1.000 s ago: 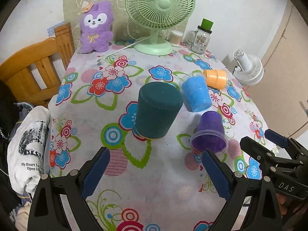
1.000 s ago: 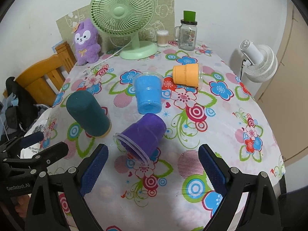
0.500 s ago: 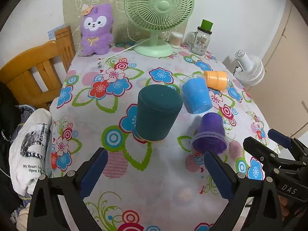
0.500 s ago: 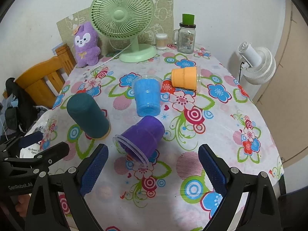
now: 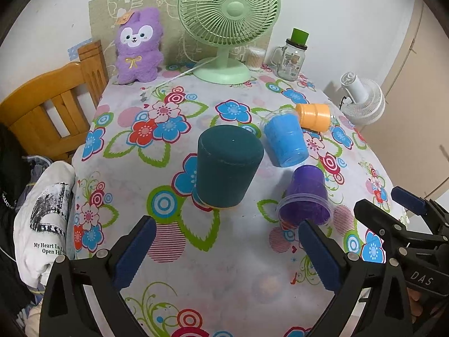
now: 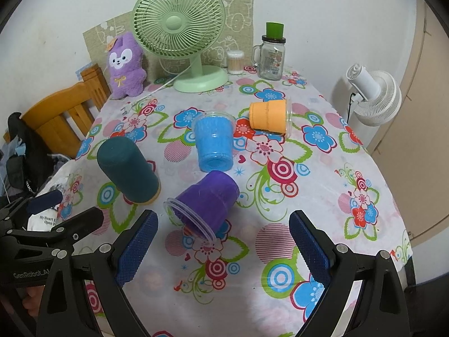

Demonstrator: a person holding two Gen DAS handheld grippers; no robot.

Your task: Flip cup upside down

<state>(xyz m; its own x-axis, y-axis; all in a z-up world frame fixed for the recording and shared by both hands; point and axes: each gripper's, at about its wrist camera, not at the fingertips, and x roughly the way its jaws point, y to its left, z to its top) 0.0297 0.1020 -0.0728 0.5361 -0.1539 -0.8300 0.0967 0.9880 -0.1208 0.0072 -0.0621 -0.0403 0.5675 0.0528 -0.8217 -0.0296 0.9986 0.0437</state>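
Purple cup (image 6: 206, 200) sideways, unobstructed mid-table (image 6: 322, 185)

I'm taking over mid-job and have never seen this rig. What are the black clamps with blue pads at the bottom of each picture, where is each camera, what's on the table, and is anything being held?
There is no robot arm. A person holds two hand grippers, each with a fisheye camera looking forward along its fingers. The left wrist view shows the left gripper; the right wrist view shows the right gripper. Both are open and hold nothing.

On the flowered tablecloth a dark green cup stands upside down. The purple cup, blue cup and orange cup lie on their sides. At the back stand a green fan, a purple plush, a glass jar and a small container of cotton swabs.
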